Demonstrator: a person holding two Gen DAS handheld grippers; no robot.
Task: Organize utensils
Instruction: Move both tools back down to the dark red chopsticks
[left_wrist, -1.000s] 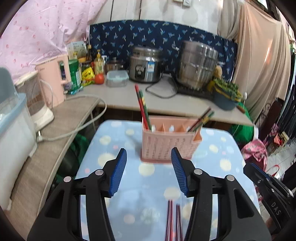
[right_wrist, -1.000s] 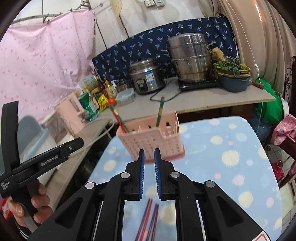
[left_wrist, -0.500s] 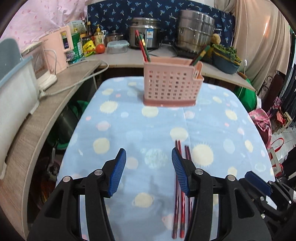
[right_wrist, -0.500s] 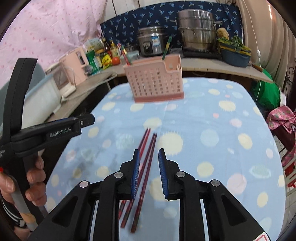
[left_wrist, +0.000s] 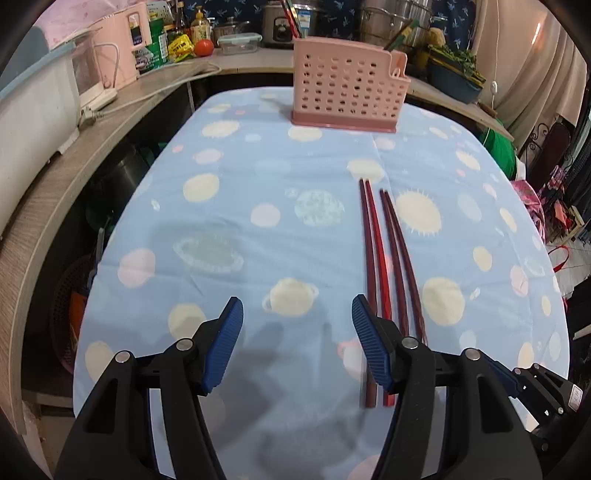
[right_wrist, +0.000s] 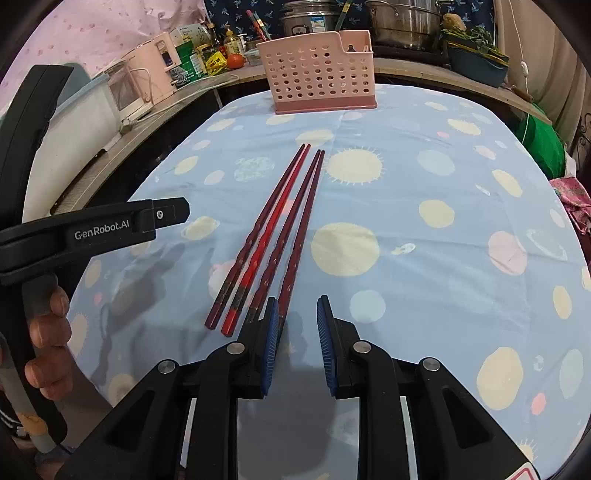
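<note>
Several dark red chopsticks (right_wrist: 280, 229) lie side by side on the blue spotted tablecloth (right_wrist: 424, 184); they also show in the left wrist view (left_wrist: 384, 258). A pink perforated utensil basket (right_wrist: 319, 74) stands at the table's far edge, also in the left wrist view (left_wrist: 347, 96), with a few chopsticks standing in it. My right gripper (right_wrist: 294, 314) is open, low over the near ends of the chopsticks, its left pad beside the rightmost one. My left gripper (left_wrist: 297, 317) is open wide and empty, just left of the chopsticks.
A counter behind the table carries a rice cooker (right_wrist: 310, 18), steel pots (right_wrist: 402, 22), bottles, a pink appliance (right_wrist: 147, 74) and a bowl of greens (right_wrist: 476, 55). The left gripper's body (right_wrist: 92, 229) and the hand holding it sit at the left.
Both grippers have drawn back from the basket and come down toward the chopsticks on the cloth. The right gripper's jaws have opened from nearly shut.
</note>
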